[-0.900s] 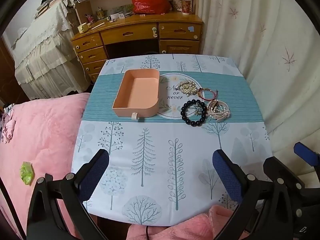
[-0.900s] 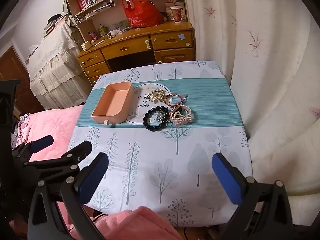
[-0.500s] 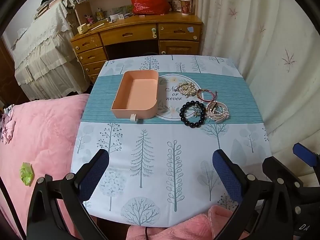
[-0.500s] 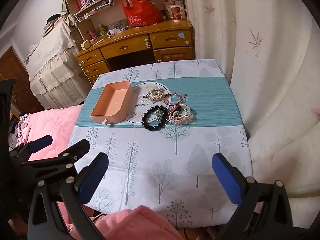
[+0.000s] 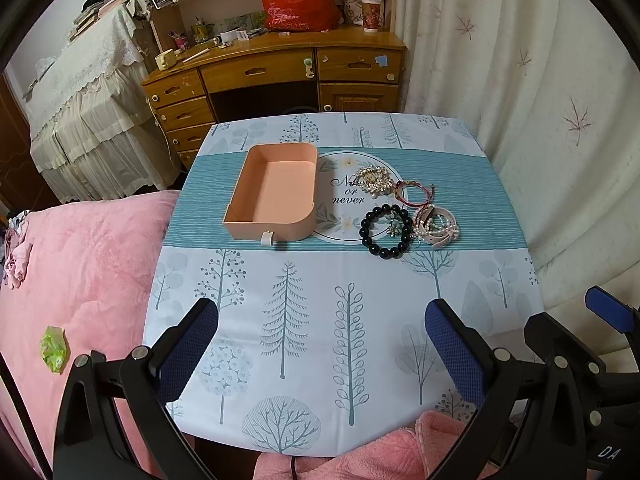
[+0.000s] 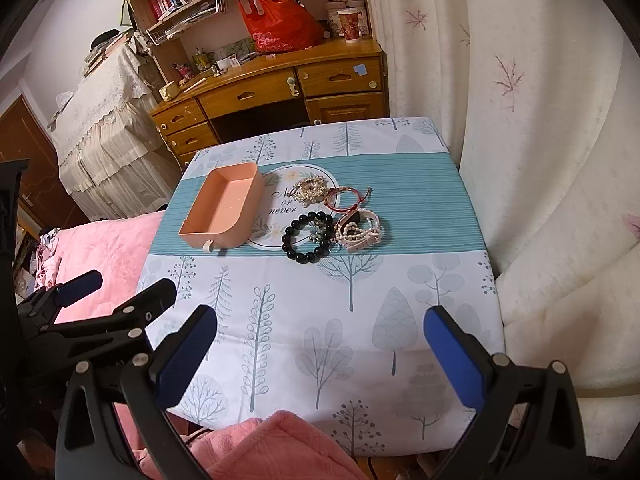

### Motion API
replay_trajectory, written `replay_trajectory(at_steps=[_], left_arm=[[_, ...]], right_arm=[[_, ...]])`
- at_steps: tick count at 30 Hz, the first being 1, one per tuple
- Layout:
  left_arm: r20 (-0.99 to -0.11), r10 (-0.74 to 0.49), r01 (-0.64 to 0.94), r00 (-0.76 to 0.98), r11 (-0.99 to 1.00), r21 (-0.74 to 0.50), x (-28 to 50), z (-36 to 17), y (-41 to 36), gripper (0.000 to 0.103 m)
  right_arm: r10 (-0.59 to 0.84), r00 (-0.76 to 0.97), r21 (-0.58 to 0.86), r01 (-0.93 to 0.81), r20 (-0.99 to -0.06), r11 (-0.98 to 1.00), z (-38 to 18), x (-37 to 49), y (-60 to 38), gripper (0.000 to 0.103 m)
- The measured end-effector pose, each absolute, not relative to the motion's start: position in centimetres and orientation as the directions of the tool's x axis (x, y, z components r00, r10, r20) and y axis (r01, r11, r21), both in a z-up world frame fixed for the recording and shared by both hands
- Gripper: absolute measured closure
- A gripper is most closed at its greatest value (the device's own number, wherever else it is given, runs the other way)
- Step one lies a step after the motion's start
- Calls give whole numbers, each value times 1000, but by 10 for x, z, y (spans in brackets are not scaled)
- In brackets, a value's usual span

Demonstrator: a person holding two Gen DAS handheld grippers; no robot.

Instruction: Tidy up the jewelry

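An empty peach tray [image 5: 276, 200] [image 6: 224, 210] sits on the tablecloth's teal band. To its right lie a gold brooch [image 5: 373, 179] [image 6: 310, 189], a red string bracelet [image 5: 412, 192] [image 6: 345, 197], a black bead bracelet [image 5: 386, 232] [image 6: 308, 237] and a pearl and pink bracelet pile [image 5: 436, 228] [image 6: 358, 233]. My left gripper [image 5: 320, 344] is open and empty above the table's near edge. My right gripper [image 6: 320, 344] is open and empty, also at the near edge, to the right of the left one [image 6: 104, 304].
The small table [image 5: 312, 320] has a tree-print cloth. A pink bed [image 5: 72, 272] lies on the left, cream curtains [image 5: 540, 100] on the right, a wooden desk [image 5: 276, 72] with a red bag [image 5: 298, 0] behind. A pink towel [image 6: 272, 448] lies at the near edge.
Both grippers have drawn back and risen slightly, so the table and jewelry sit a little farther off in view. Nothing on the table moved.
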State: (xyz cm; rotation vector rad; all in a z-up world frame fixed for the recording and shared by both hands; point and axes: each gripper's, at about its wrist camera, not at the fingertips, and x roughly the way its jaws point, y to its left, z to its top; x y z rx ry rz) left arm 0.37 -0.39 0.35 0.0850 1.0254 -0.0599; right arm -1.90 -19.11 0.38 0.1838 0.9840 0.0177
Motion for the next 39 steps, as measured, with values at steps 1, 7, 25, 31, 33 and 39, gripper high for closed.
replay_trajectory(at_steps=[1,7,25,31,33,39], left_arm=[[-854,-9,89,520,995,43,4,4,-4,1],[-850,-14,83,527,996,35,7,4,0,1],[-851,-24,72,525,997,16,7,4,7,1],[-851,-22,70,525,997,17,6,3,9,1],[-851,-22,70,524,997,18,6,3,9,1],[-851,-22,71,525,997,17,6,3,9,1]], right_arm=[[98,556,162,67,-826,985,4,-19,-191,0],[94,566,152,56,-819,987,5,-17,-191,0],[89,552,142,53,-829,988,4,-15,-185,0],[89,552,141,53,-829,989,4,-15,-184,0],[90,551,141,52,-830,989,3,-15,-184,0],[89,550,142,54,-830,988,2,-15,-183,0]])
